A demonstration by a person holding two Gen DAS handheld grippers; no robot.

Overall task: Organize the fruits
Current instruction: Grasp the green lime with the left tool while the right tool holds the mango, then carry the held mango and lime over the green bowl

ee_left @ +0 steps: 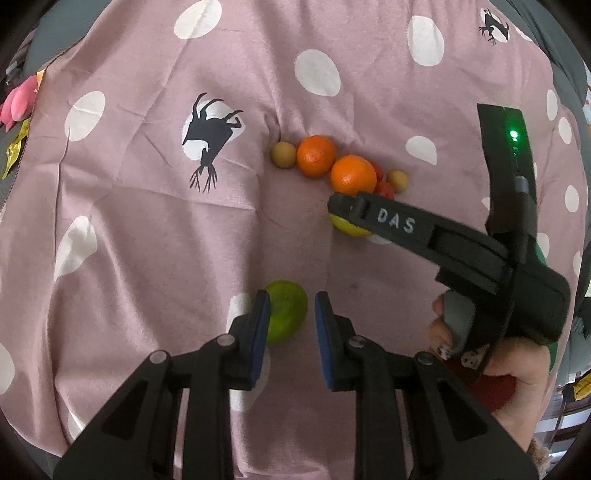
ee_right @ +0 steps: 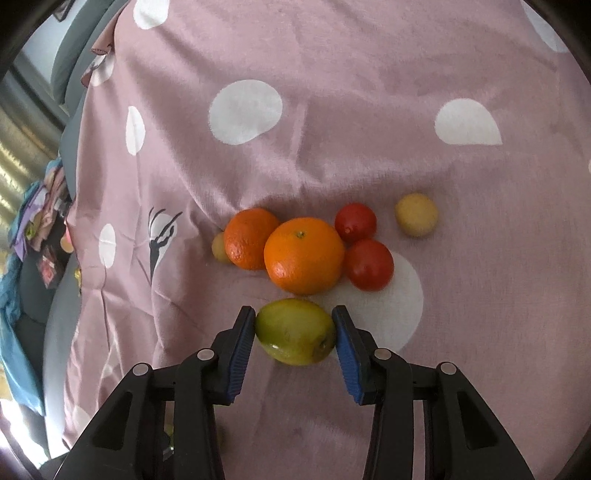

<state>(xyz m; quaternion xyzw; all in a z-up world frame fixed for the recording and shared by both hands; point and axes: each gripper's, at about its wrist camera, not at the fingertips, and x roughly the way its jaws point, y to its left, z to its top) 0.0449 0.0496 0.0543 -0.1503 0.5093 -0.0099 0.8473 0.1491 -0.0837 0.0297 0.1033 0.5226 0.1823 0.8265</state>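
Fruits lie on a pink dotted cloth (ee_right: 332, 110). My right gripper (ee_right: 295, 330) is shut on a yellow-green lemon (ee_right: 295, 332), just in front of a cluster: two oranges (ee_right: 304, 254) (ee_right: 249, 236), two red tomatoes (ee_right: 369, 264) (ee_right: 354, 221) and two small tan fruits (ee_right: 416, 215) (ee_right: 221, 247). My left gripper (ee_left: 291, 314) is open; a green lime (ee_left: 286, 314) lies on the cloth partly between its fingers, against the left pad. The right gripper shows in the left wrist view (ee_left: 351, 210), hiding most of the lemon (ee_left: 349, 227).
The cloth covers a grey cushion (ee_left: 55, 33). A pink toy (ee_left: 16, 105) and yellow wrappers (ee_left: 14, 147) lie at the far left edge. Clothes and clutter (ee_right: 40, 214) sit left of the cloth. The person's hand (ee_left: 517, 369) holds the right gripper.
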